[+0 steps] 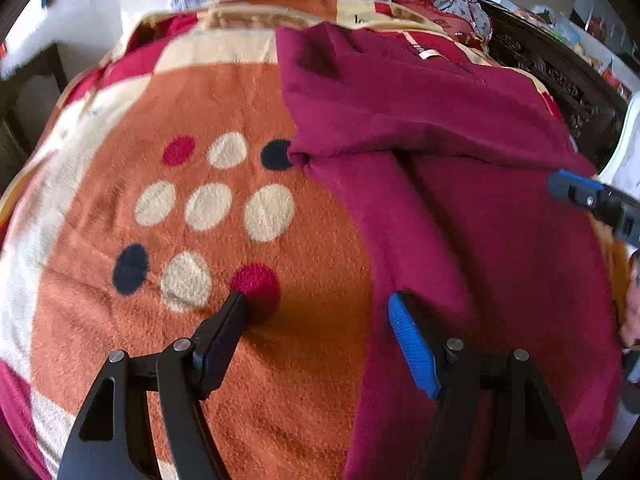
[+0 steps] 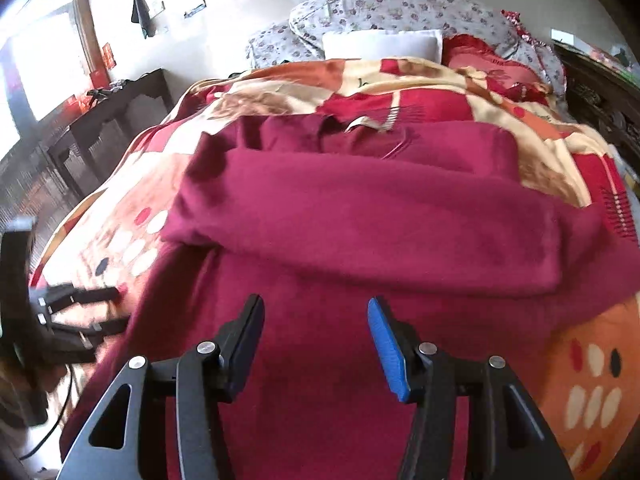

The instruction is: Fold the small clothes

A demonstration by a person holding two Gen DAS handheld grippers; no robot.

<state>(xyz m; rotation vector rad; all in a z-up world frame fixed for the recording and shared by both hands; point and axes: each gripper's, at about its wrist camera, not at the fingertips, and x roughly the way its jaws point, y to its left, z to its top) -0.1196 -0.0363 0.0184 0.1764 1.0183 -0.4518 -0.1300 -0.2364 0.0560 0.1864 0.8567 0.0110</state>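
Left wrist view: I see my left gripper [image 1: 316, 308] low over the bed, its fingers [image 1: 412, 344] spread apart and grasping nothing.
Finger placement: one black finger is over the orange fleece blanket with coloured dots [image 1: 180, 208], the blue-padded one over the edge of the dark red fleece garment [image 1: 460, 200].
Garment: it lies on the blanket's right half, partly folded, with a sleeve laid across it.
Other gripper: my right gripper's blue tip [image 1: 572, 190] shows at the right edge.
Right wrist view: my right gripper [image 2: 316, 312] hangs above the garment [image 2: 360, 216], fingers released, nothing between them.
Garment here: spread across the bed, folded sleeve lying crosswise.
Beyond: floral grey pillows [image 2: 400, 12] at the bed's head.
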